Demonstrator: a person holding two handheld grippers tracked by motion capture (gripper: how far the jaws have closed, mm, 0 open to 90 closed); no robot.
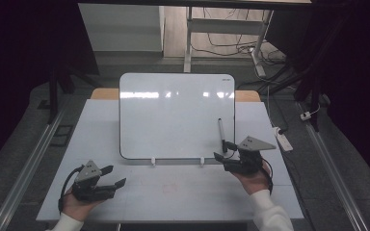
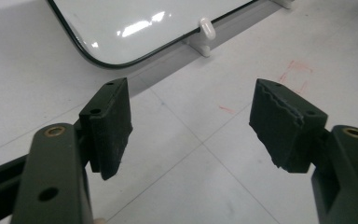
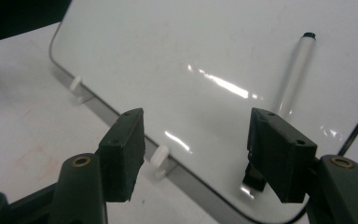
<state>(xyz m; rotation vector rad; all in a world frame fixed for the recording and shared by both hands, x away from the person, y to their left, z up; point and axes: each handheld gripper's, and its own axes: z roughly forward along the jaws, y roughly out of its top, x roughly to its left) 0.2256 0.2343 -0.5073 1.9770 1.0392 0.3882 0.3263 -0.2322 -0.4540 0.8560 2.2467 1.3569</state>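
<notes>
My left gripper (image 2: 191, 128) has its jaws spread wide with nothing between them, only bare white table (image 1: 173, 192) under the pads. In the high view it (image 1: 107, 177) sits near the table's front left corner, held in the left hand (image 1: 79, 204). My right gripper (image 3: 196, 154) is parted too, holding nothing, jaws framing the lower edge of the whiteboard (image 3: 191, 56). Just past its right jaw lies the marker (image 3: 292, 77), white-bodied with a dark cap, flat on the board. From above, the right gripper (image 1: 225, 155) sits at the board's front right corner, the marker (image 1: 221, 134) just beside its tips. The whiteboard (image 1: 173, 115) lies mid-table, two small white clips (image 1: 152, 162) on its near edge.
</notes>
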